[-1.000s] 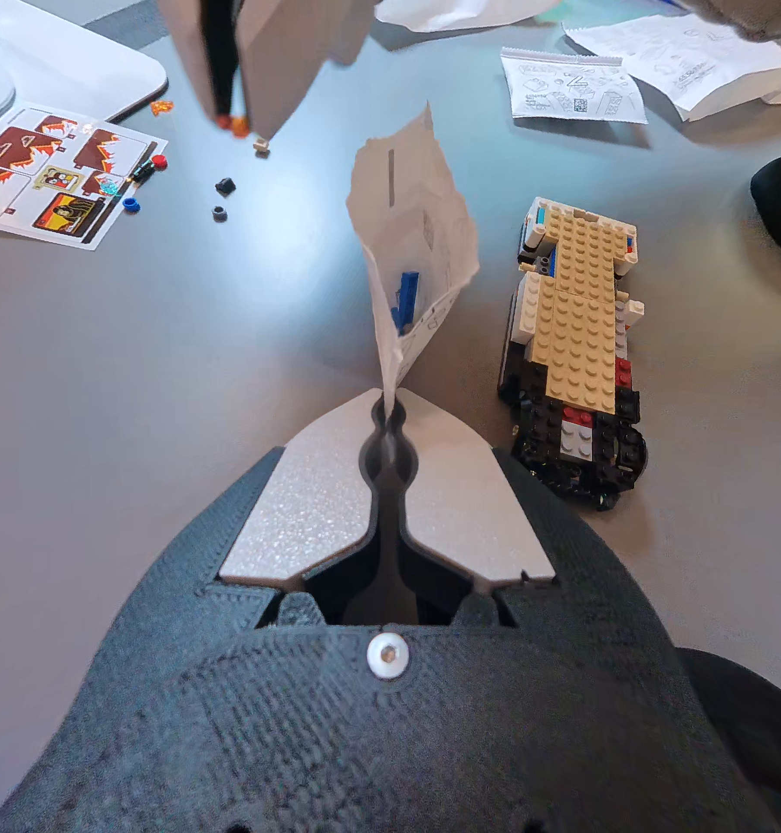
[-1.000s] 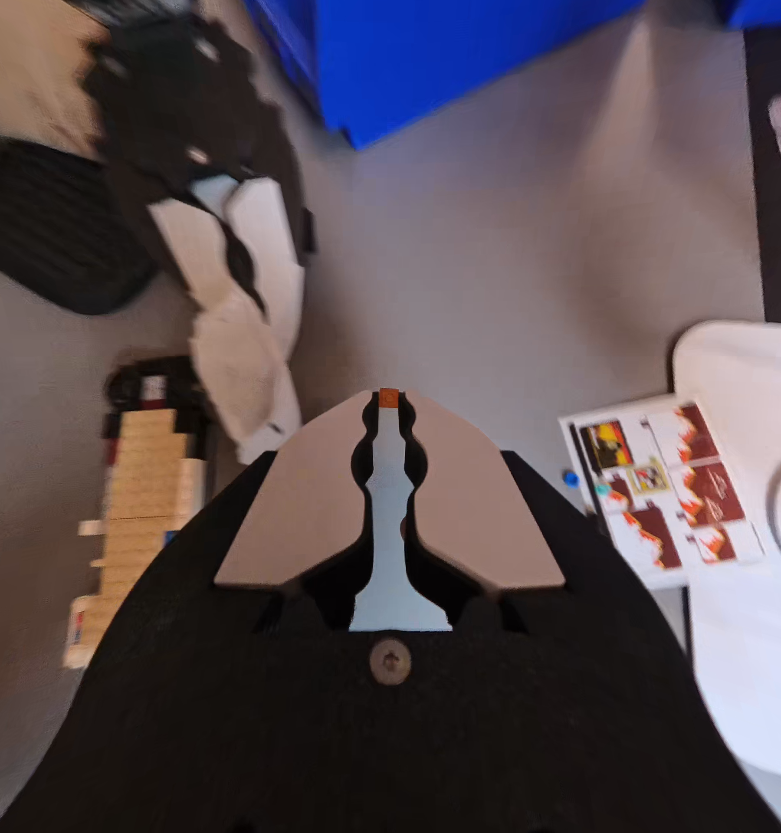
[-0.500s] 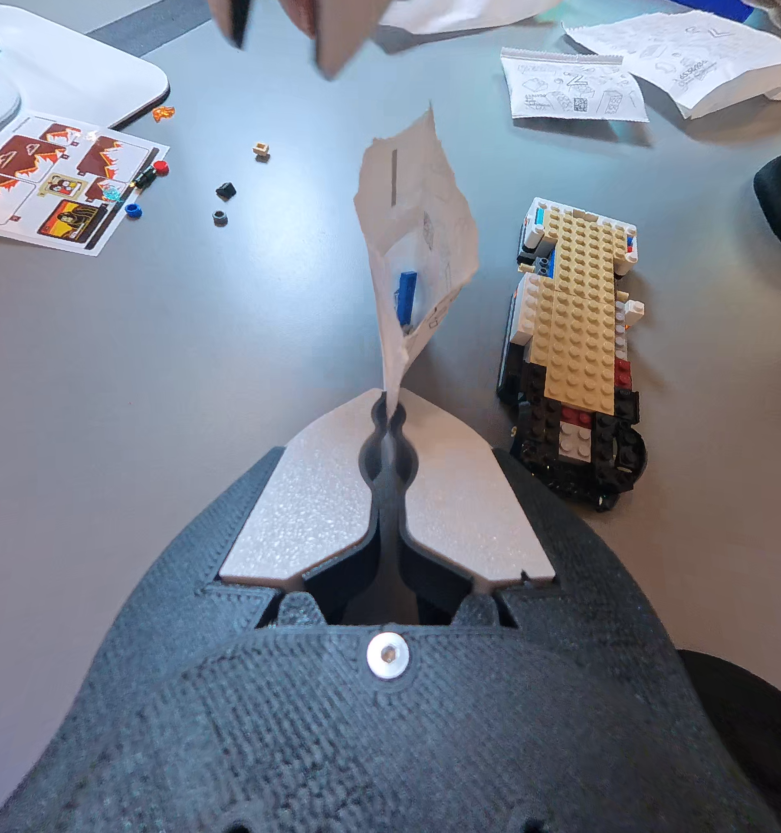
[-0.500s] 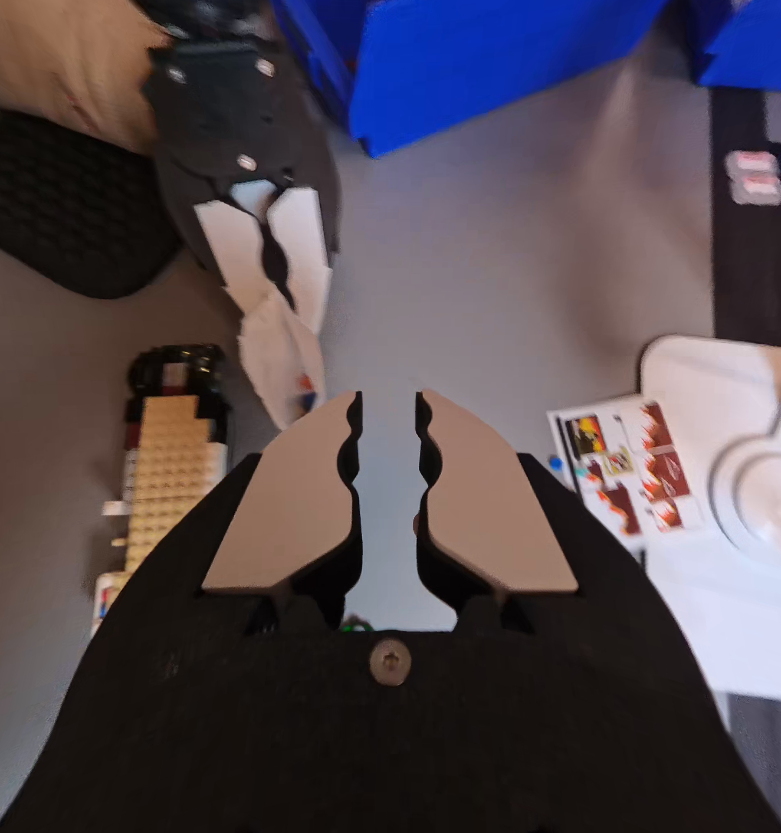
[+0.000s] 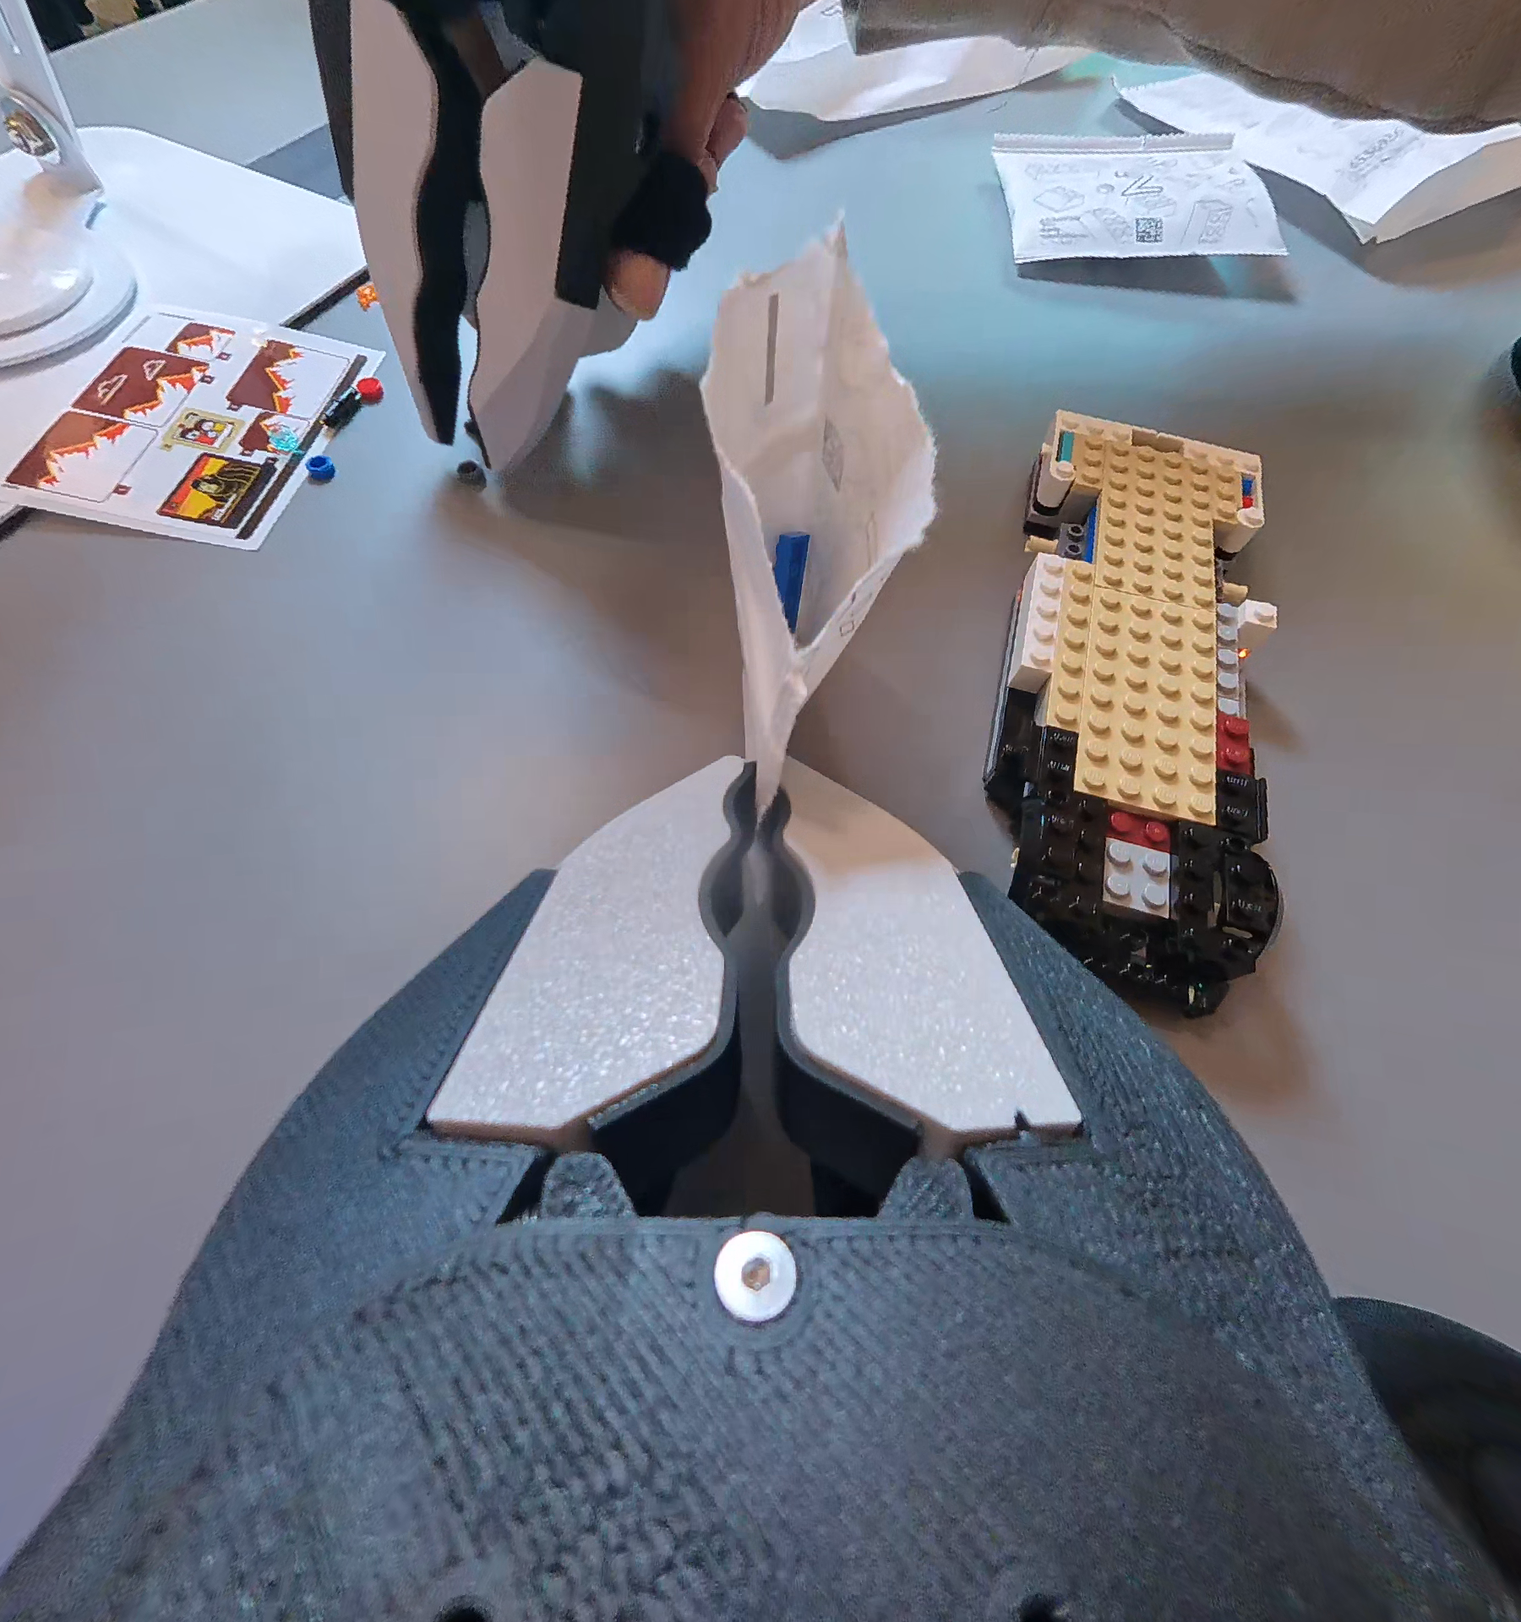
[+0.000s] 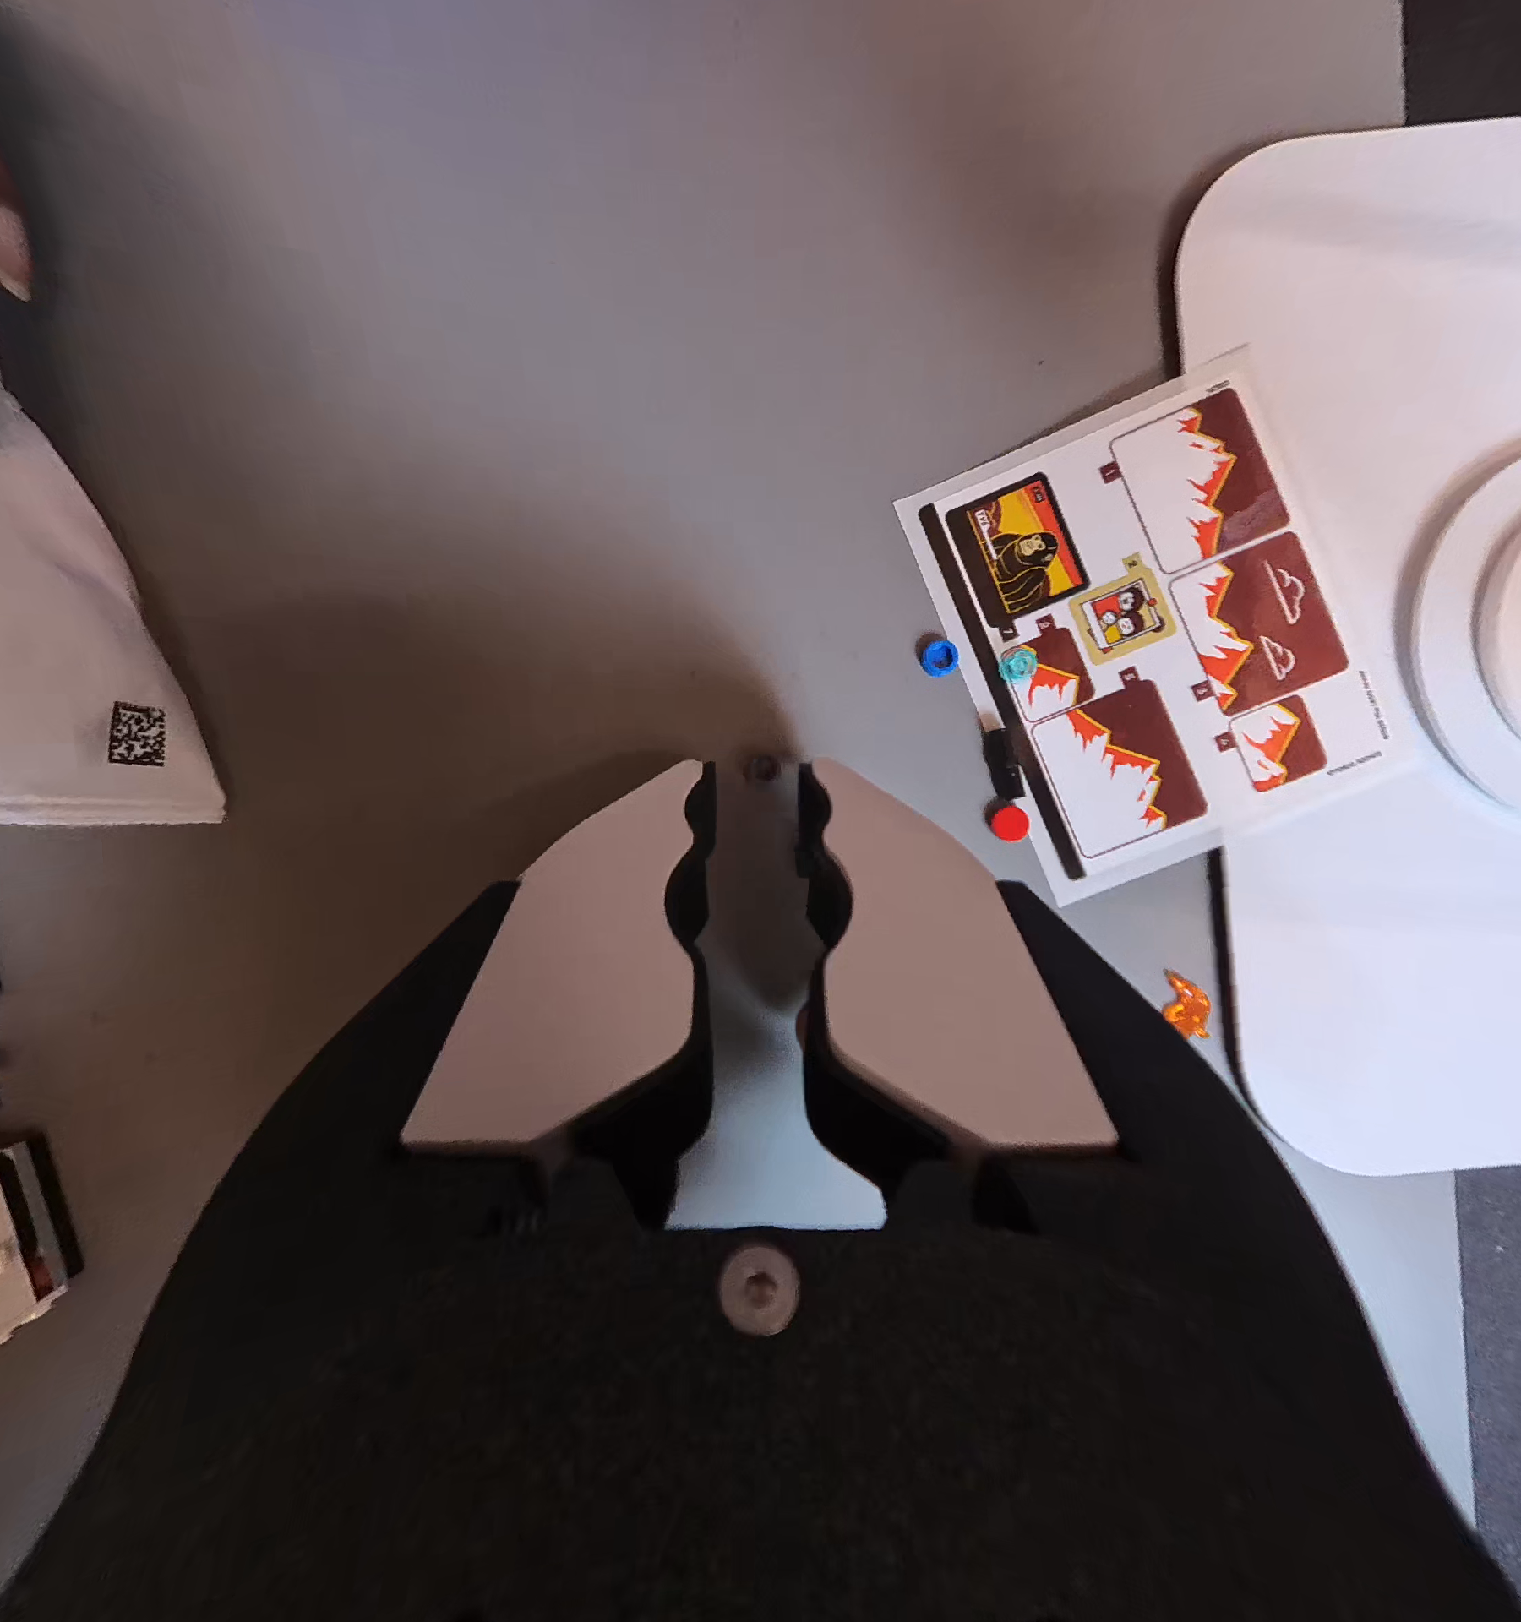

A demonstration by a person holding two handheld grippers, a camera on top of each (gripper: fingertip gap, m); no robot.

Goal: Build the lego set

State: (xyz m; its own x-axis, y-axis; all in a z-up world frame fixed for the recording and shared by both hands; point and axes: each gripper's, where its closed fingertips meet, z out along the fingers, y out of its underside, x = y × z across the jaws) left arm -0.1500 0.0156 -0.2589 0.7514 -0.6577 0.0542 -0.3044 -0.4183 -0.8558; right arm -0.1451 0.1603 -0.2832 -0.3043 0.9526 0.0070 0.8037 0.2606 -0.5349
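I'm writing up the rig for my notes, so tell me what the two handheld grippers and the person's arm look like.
Each gripper, left and right, has a black, ribbed 3D-printed body, two pale grey textured fingers with wavy black inner edges, and a silver screw at the centre. The hand wears a black finger band; the sleeve is beige.

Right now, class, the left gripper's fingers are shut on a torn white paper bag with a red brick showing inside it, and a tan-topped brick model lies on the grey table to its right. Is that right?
Not quite: the brick inside the torn white paper bag is blue, not red, as the left wrist view shows. The left gripper is shut on the bag, and the tan-topped brick model lies on the grey table to its right.
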